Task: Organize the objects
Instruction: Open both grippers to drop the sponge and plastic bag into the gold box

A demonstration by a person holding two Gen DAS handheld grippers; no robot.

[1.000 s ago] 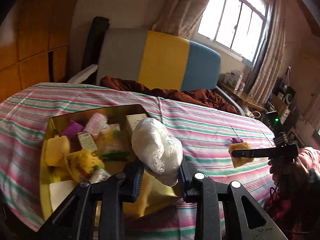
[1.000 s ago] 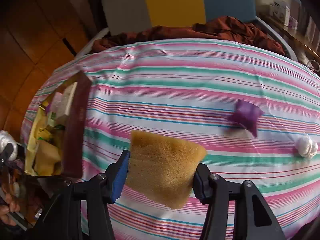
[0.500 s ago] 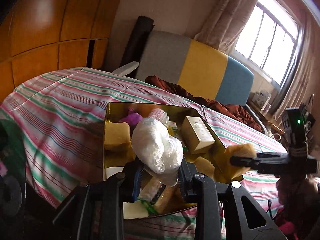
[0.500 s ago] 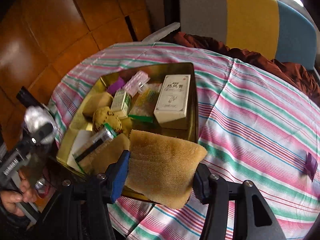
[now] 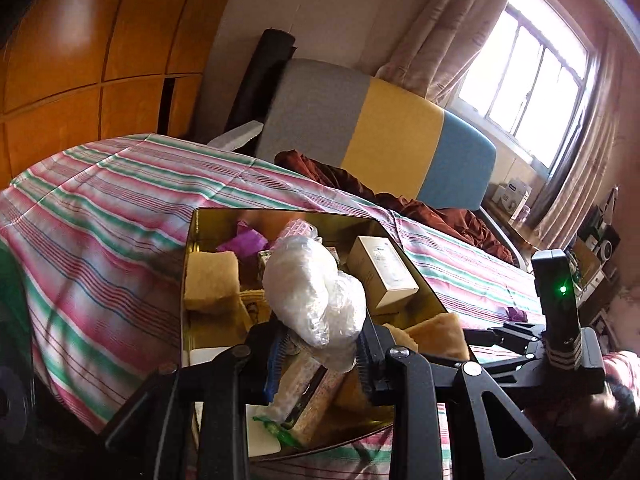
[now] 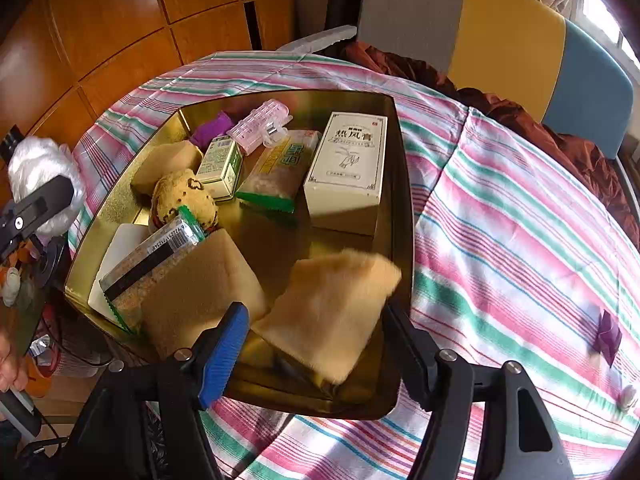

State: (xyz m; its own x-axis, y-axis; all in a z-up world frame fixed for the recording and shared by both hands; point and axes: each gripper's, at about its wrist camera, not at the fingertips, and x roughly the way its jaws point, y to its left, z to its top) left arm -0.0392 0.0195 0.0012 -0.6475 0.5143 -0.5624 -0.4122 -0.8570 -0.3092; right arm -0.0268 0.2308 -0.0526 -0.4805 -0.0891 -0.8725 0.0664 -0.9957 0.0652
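Black gripper [image 6: 312,336] frame, blue ribbed pads [image 6: 222,354], silver screws [image 6: 446,355]

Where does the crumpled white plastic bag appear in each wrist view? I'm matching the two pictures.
Left wrist: crumpled white plastic bag centre, clamped in the left gripper.
Right wrist: far left edge.
Shared landmark: white rectangular carton in the gold tin.

White carton [image 6: 347,168] ahead of right gripper [image 6: 314,334]: Chinese title, prob. "热风膏"; other labels unreadable.
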